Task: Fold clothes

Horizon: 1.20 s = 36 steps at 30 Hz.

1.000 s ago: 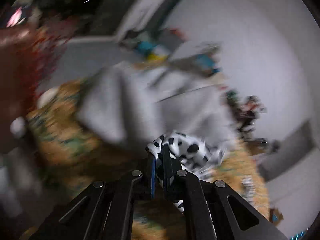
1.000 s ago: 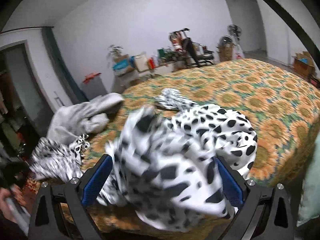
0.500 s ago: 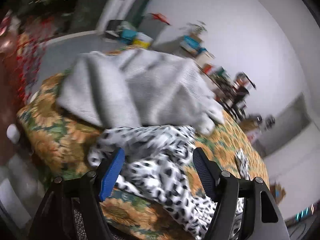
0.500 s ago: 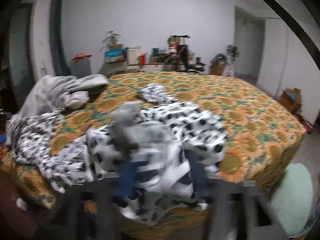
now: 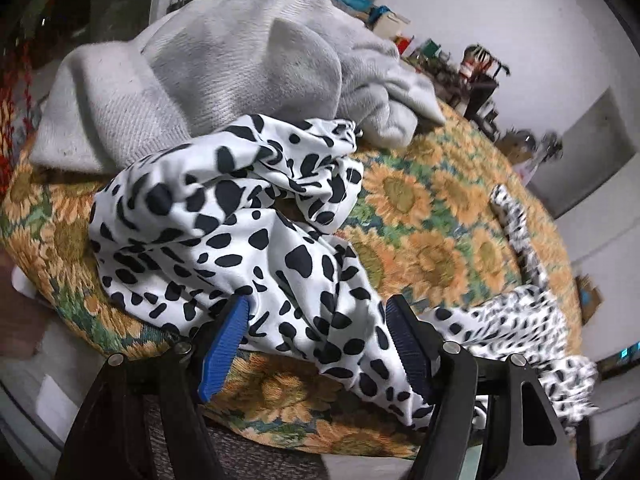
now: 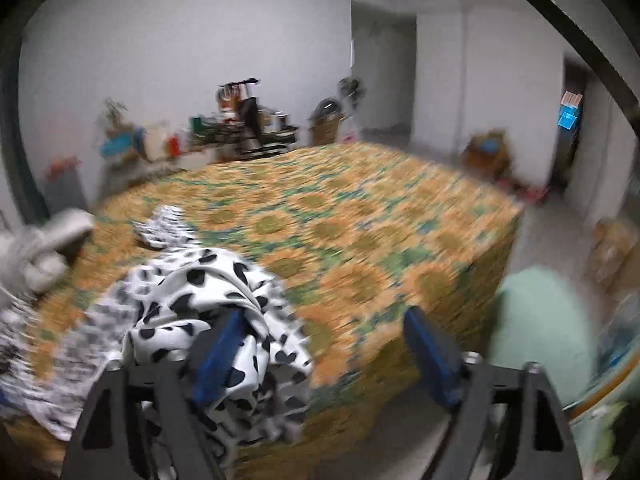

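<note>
Left wrist view: I have the left hand-held gripper tipped steeply down over the near edge of the bed, its blue pads spread wide; its jaws came apart within the last second, and the spotted garment lies bunched under the gap, with neither pad pressing on it. That black-and-white garment sits crumpled at the bed's near corner, trailing along the near edge toward my right, and it butts against a grey knitted garment heaped behind it toward the far-left corner. A small patterned piece of cloth lies apart, farther across the sunflower bedspread. In the right wrist view, which is smeared by blur, my right hand-held gripper points less steeply down across the bed's near edge, jaws spread wide and just lately opening; the spotted garment drapes around its left finger, while the right finger stands clear over the bedspread, so nothing is pinched. A pale green rounded object sits off the bed's near-right corner. I can read no label or writing anywhere.
</note>
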Each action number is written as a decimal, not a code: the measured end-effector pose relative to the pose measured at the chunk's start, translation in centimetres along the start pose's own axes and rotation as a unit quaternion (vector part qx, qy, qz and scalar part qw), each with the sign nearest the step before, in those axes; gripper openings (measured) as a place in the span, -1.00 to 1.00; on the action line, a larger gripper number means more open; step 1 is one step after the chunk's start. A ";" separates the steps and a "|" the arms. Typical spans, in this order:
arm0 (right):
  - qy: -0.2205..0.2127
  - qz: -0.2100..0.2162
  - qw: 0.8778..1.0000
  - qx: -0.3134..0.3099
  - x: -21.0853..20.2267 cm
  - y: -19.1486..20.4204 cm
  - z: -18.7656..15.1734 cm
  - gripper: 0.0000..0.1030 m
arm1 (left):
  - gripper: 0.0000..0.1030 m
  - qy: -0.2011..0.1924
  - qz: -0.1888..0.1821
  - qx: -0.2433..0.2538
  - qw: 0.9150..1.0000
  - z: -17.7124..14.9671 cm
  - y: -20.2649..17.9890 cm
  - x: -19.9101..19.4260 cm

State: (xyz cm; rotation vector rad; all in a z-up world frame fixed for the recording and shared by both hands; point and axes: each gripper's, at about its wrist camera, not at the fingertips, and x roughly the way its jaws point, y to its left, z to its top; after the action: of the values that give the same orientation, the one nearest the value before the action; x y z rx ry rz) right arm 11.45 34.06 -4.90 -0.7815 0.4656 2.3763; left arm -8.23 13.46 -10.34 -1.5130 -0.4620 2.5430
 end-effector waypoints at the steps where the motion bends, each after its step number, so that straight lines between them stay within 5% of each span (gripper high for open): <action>1: 0.019 0.045 0.999 0.007 0.2 -0.3 -0.3 0.74 | 0.39 0.005 0.002 -0.002 1.000 0.0 -0.1 0.3; 4: 0.075 0.125 0.989 -0.007 1.1 -0.2 -2.1 0.75 | 0.39 0.012 0.005 -0.008 1.000 0.2 -0.2 1.0; 9: 0.108 0.093 0.986 -0.084 3.1 2.2 -4.9 0.89 | 0.45 0.010 0.014 0.009 1.000 0.2 -0.9 1.7; 11: 0.112 0.090 0.985 -0.098 3.7 3.1 -5.4 0.72 | 0.50 0.009 0.018 0.023 1.000 0.0 -1.1 1.8; 13: 0.103 0.083 0.983 -0.129 3.5 4.3 -5.1 0.09 | 0.51 0.007 0.021 0.037 0.999 -0.1 -1.3 1.9; 16: 0.038 -0.002 0.974 -0.222 2.3 5.6 -2.8 -0.23 | 0.51 0.006 0.022 0.042 0.999 -0.1 -1.4 1.9; 20: -0.068 -0.146 0.933 -0.322 1.1 6.6 1.0 -0.26 | 0.51 0.009 0.015 0.016 1.000 -0.1 -1.0 1.7; 23: -0.145 -0.219 0.910 -0.321 0.3 6.4 4.2 0.11 | 0.51 0.015 -0.011 -0.019 1.000 -0.1 -0.6 1.4; 25: -0.143 -0.292 0.893 -0.310 1.4 5.9 5.2 0.96 | 0.51 0.025 -0.033 -0.044 0.998 -0.2 -0.4 1.3; 26: -0.139 -0.331 0.883 -0.303 2.0 5.6 5.6 1.00 | 0.51 0.030 -0.038 -0.053 0.997 -0.2 -0.5 1.3; 28: -0.100 -0.339 0.892 -0.280 2.7 4.6 5.5 1.00 | 0.51 0.028 -0.050 -0.063 0.996 -0.2 -0.6 1.1; 33: -0.033 -0.265 0.946 -0.184 1.3 0.6 3.5 0.99 | 0.51 0.028 -0.060 -0.073 0.995 0.1 -0.7 1.0; 36: -0.025 -0.268 0.958 -0.101 0.4 -2.8 3.8 0.98 | 0.51 0.035 -0.056 -0.076 0.995 0.3 -0.9 1.5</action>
State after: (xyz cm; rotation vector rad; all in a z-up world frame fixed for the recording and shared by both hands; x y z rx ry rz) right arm 11.34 38.24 -2.68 -0.8123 -0.0204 1.9415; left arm -9.25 14.63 -11.17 -1.5723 -0.7250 2.4086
